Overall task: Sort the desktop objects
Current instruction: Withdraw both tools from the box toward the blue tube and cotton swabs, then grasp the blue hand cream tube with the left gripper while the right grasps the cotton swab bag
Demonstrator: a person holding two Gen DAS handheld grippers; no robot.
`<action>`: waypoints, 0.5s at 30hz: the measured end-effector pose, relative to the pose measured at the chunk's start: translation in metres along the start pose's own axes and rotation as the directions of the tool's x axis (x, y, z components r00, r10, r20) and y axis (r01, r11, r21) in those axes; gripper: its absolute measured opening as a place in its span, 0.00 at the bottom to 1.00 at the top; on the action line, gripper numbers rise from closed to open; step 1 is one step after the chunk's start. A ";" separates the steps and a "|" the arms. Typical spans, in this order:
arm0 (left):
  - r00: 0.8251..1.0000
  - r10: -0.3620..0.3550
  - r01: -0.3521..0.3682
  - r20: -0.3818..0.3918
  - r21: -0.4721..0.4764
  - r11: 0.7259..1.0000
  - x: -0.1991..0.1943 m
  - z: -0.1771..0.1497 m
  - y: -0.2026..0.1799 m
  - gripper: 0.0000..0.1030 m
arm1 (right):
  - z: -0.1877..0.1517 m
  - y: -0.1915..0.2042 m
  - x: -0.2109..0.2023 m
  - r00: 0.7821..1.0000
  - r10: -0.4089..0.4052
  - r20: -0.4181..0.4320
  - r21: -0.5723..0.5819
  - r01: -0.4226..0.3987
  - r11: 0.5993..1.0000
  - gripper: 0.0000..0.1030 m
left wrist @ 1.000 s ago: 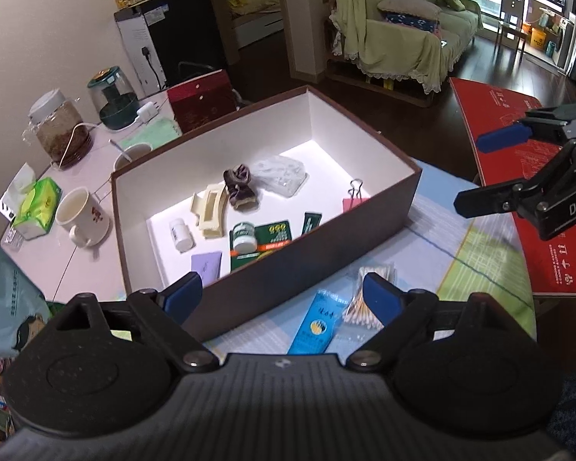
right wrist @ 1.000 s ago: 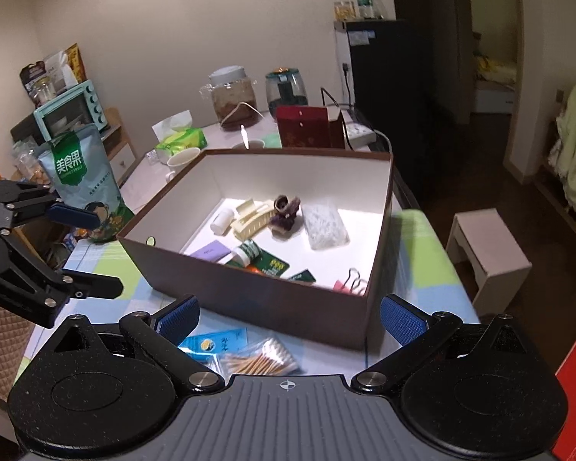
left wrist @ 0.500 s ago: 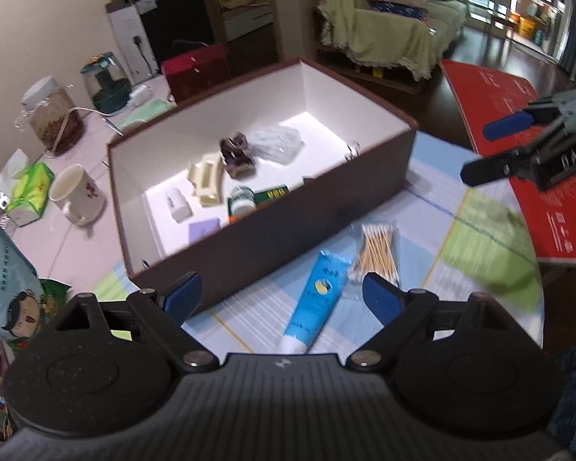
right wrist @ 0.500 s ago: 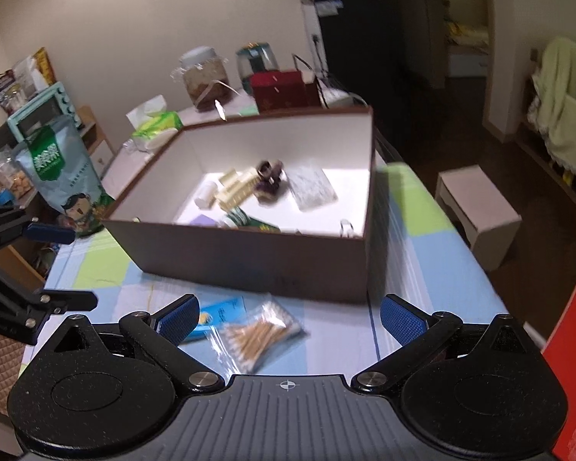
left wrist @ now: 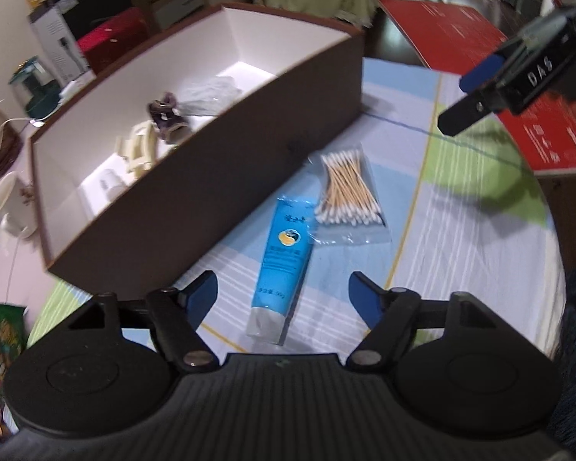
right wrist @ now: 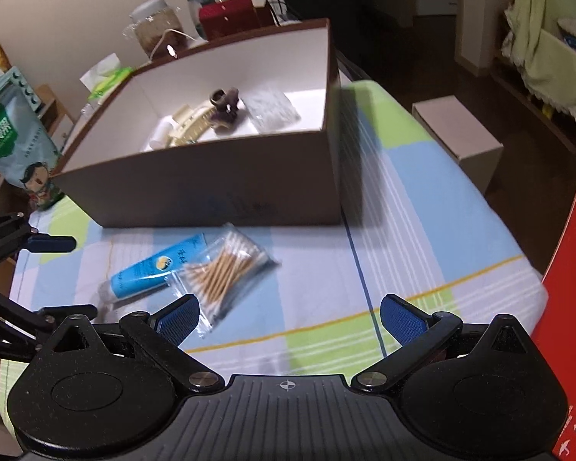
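Left gripper (left wrist: 283,296): I see it spread wide and empty, its blue pads either side of the tube's lower end, above the counter and touching nothing.
Tube (left wrist: 284,265): the blue tube lies flat on the striped cloth of the counter (left wrist: 460,253), crimped end toward my left gripper, cap end toward the box. It sits outside the box, just in front of its near wall.
Cotton swabs (left wrist: 347,192): a clear bag of wooden-stick swabs lies flat just to the right of the tube, its edge touching or overlapping the tube's upper part. Also outside the box.
Box (left wrist: 211,176): brown outside, white inside, open on top, standing on the counter behind both items. Inside I make out a cream hair claw (left wrist: 138,150), a dark purple hair tie (left wrist: 167,117), a small white bottle (left wrist: 109,184) and a crumpled clear bag (left wrist: 211,94).
Right gripper (right wrist: 290,317): released, fingers wide apart and holding nothing. In the right wrist view it hovers over the cloth with the swab bag (right wrist: 226,265) just ahead of its left pad and the tube (right wrist: 153,269) further left. From the left wrist view I see it held in the air at upper right, well apart from the items.
Left gripper, seen from the right wrist view (right wrist: 38,276): at the left edge, fingers parted.
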State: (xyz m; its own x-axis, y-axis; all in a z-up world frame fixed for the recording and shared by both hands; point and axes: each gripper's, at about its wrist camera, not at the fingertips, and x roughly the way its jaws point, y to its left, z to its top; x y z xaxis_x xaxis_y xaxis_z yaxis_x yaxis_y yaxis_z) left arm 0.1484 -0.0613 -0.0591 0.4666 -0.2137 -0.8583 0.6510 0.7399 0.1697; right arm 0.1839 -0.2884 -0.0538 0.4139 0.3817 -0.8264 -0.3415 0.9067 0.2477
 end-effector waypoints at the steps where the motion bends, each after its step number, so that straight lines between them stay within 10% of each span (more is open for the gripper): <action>1: 1.000 -0.005 0.005 -0.008 0.009 1.000 0.006 0.000 0.000 0.68 | -0.001 -0.001 0.003 1.000 -0.004 -0.008 0.008 0.004 1.000 1.00; 15: 0.991 -0.074 0.078 -0.111 0.031 0.996 0.062 0.008 0.017 0.52 | 0.003 -0.013 0.026 0.997 0.019 -0.072 0.092 -0.013 0.996 1.00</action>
State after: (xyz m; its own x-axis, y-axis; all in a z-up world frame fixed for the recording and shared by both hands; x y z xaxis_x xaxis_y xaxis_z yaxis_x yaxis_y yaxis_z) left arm 0.1935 -0.0668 -0.1056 0.3477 -0.1954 -0.9170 0.7037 0.7008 0.1175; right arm 0.2012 -0.2897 -0.0770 0.3458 0.3851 -0.8556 -0.2674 0.9145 0.3036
